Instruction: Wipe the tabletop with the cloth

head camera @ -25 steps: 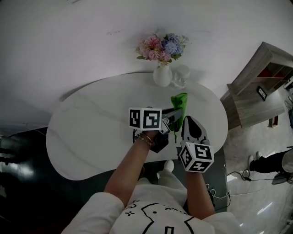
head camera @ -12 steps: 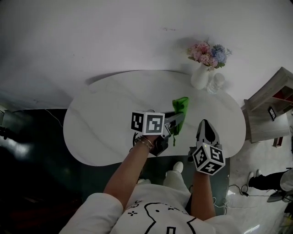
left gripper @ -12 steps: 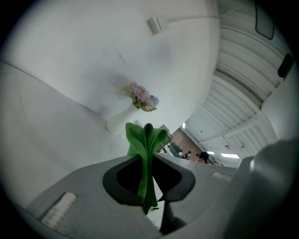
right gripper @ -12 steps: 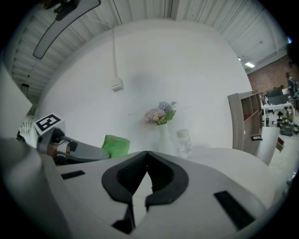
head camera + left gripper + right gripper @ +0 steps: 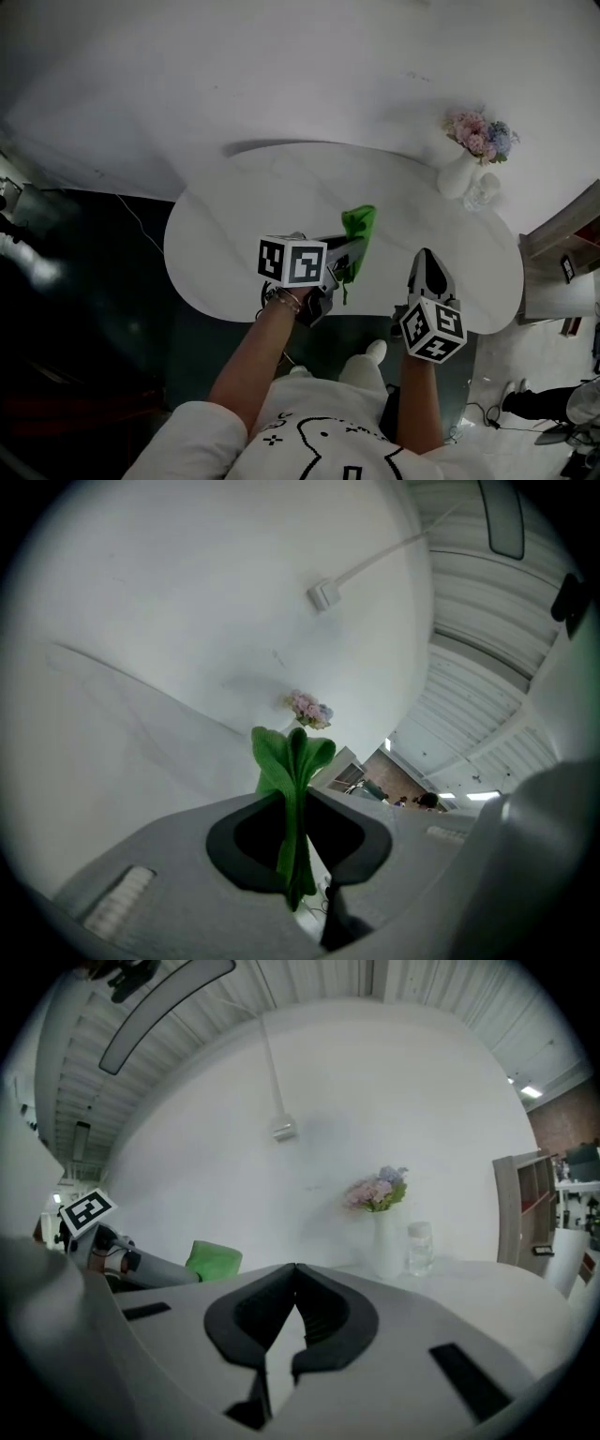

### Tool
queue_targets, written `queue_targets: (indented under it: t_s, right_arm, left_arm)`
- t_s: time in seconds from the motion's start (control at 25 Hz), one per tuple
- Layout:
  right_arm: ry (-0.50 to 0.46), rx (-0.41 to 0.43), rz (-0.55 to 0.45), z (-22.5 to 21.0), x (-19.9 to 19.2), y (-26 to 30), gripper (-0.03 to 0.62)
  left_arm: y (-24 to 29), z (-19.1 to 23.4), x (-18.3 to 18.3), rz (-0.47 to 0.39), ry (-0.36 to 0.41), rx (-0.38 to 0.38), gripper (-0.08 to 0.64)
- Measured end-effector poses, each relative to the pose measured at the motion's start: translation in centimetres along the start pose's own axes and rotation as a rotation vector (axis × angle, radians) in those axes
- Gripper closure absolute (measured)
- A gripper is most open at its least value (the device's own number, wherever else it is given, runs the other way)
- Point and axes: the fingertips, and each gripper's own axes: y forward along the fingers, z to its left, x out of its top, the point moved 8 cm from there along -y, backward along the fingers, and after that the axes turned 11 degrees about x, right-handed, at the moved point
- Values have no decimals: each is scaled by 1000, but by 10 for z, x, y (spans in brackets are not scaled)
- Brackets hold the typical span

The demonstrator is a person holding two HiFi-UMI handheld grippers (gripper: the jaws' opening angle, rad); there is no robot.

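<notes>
The left claw (image 5: 298,797) is clamped on the cloth (image 5: 359,227), a soft green knit bunched into vertical folds that fan out past its tips. Beneath lies the bench (image 5: 253,211), an oval, smooth white slab. The right claw (image 5: 293,1271) is closed, tips meeting on nothing. Ahead of it stand a white vase (image 5: 384,1241) and a clear glass (image 5: 419,1246).

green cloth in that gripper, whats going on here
A person holds a hand-held gripper in each hand at a white table. The left hand-held gripper is clamped on a green cloth, held over the middle of the tabletop; whether the cloth touches the surface can't be told. The right hand-held gripper is shut and empty, over the table's near edge. A vase of flowers and a jar stand at the table's far right end.
</notes>
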Motion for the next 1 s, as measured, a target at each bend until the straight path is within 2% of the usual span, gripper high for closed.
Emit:
queue_targets:
  t_s: [0.24,0.44,0.6,0.88,1.0]
  right_arm:
    - [-64,83,36,48,-15,3,591]
    - [-126,169,59,84,-19,7,591]
    - [-165,223,77,103,-22,11,591]
    - [-194,289,105,131,-31,15,591]
    - [-190,300,129,134,-40,16,591]
  left_arm:
    - [-65,38,-14,-25,30,115,503]
    - [-118,74,-25,-64,-10,203,503]
    - [-154,97,-32,-85,-14,283,503]
    - [-203,131,-51,-81,-45,430,503]
    - [-215,144,-62,-35,-44,501,503]
